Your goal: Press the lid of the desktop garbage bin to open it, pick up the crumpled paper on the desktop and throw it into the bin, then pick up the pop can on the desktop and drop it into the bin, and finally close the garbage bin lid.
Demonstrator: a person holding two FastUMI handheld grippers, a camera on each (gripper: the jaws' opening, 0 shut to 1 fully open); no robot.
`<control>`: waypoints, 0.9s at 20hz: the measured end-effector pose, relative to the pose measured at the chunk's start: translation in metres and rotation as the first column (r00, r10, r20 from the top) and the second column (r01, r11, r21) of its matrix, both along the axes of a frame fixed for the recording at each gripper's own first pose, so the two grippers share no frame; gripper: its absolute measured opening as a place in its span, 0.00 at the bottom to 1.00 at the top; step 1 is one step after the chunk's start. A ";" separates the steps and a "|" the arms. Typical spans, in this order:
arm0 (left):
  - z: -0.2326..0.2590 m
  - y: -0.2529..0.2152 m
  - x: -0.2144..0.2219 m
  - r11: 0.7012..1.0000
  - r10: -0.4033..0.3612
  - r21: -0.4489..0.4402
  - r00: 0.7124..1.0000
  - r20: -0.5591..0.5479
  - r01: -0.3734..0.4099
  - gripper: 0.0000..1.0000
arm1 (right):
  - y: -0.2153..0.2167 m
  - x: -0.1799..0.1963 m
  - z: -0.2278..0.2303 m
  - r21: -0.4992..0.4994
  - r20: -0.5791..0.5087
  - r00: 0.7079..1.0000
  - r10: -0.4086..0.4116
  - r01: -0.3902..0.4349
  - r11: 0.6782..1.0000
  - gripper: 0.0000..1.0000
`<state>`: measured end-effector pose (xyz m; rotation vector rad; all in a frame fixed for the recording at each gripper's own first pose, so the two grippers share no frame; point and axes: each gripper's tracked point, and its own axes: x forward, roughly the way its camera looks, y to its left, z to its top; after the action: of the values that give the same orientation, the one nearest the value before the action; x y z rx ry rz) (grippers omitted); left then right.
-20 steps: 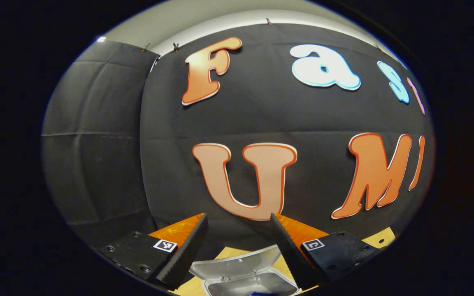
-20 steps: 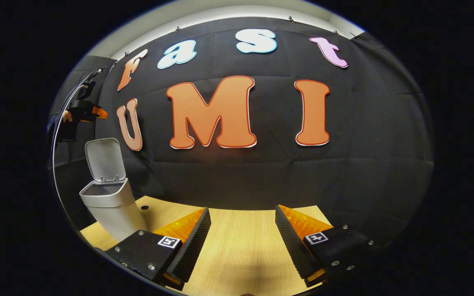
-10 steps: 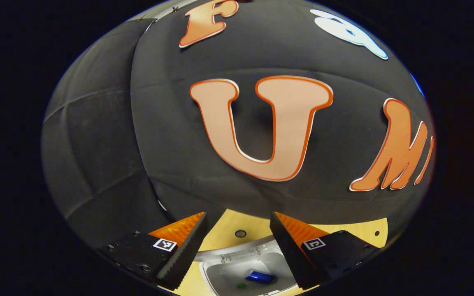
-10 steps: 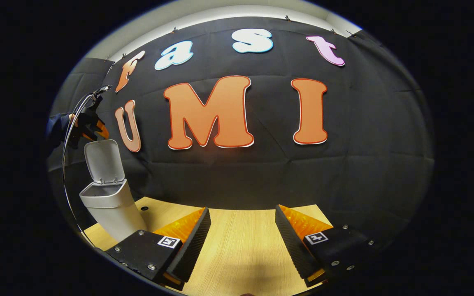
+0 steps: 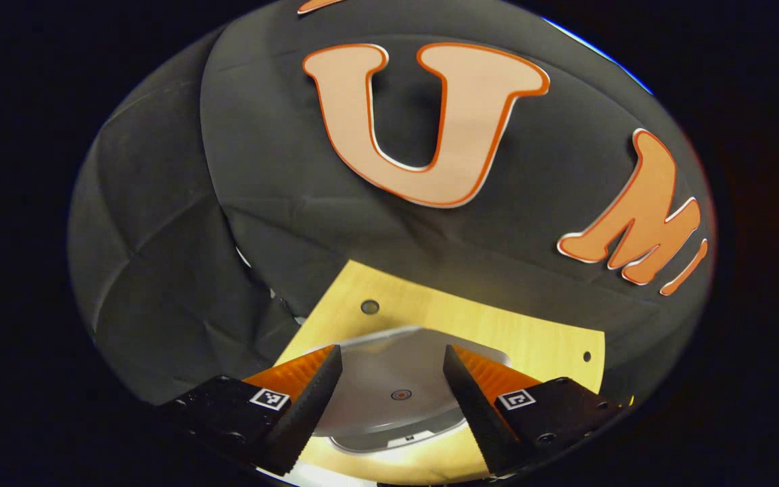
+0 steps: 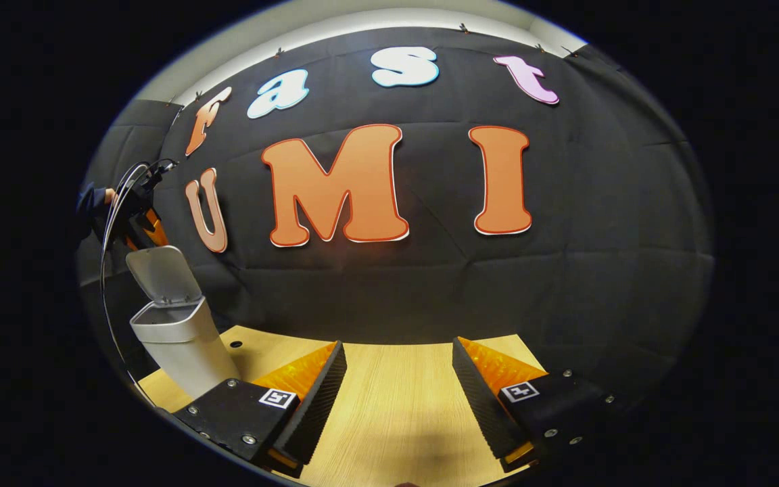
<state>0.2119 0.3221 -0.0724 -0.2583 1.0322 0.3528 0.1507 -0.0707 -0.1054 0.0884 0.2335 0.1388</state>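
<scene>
left gripper [image 5: 393,379] poised above the bin lid [image 5: 396,396], fingers spread apart with nothing between them, pointing down at the lid's pale outer face; whether the fingertips touch the lid cannot be told. lid tipped forward over the garbage bin [image 6: 183,341], partway down, neither upright nor fully shut, hinge at the bin's back rim. bin standing on the wooden table [image 6: 396,412] near its far left corner in the right gripper view, close to the black cloth wall. same left gripper seen farther off in that view [image 6: 143,226], just above the lid's top edge, held by a person's hand in a dark sleeve, a cable looping down beside it. right gripper [image 6: 396,385] well apart from the bin, low over bare tabletop, fingers wide apart and holding nothing. crumpled paper and pop can not made out anywhere on the tabletop
</scene>
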 end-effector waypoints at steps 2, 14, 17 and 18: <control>-0.011 -0.010 -0.013 1.000 -0.014 -0.018 0.998 -0.054 0.013 0.95 | 0.004 -0.001 -0.001 0.006 -0.001 1.000 0.018 -0.018 1.000 0.94; -0.092 -0.059 -0.107 0.989 -0.060 -0.149 0.942 -0.331 0.010 0.98 | 0.014 -0.005 -0.004 0.022 0.005 0.998 0.070 -0.070 0.997 0.94; -0.102 -0.063 -0.113 0.992 -0.058 -0.128 0.927 -0.371 0.010 0.98 | 0.018 -0.007 -0.004 0.020 0.006 0.997 0.083 -0.083 0.996 0.94; -0.105 -0.062 -0.111 0.993 -0.063 -0.112 0.929 -0.366 0.024 0.98 | 0.018 -0.008 -0.003 0.017 0.009 0.996 0.088 -0.088 0.996 0.94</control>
<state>0.1008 0.2604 -0.1774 -0.2693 1.4289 0.3131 0.1430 -0.0523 -0.1086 0.0949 0.2280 0.2288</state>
